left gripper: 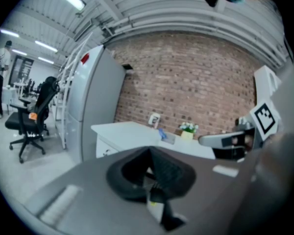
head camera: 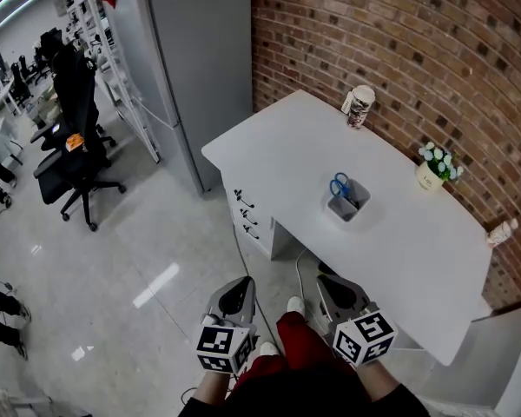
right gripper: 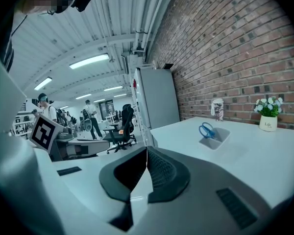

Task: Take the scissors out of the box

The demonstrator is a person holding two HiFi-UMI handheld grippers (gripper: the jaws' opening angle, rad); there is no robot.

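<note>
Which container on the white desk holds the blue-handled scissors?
The grey box, scissors poking out; the cup and flower pot by the brick wall show none.

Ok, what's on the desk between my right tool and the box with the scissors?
Nothing: only bare white desk runs from the right tool to the box holding the scissors, as the right gripper view and head view show.

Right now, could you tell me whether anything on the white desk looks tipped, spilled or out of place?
Nothing stands out: the scissors sit handles-up in the grey box, and the cup and flower pot stand upright by the brick wall.
</note>
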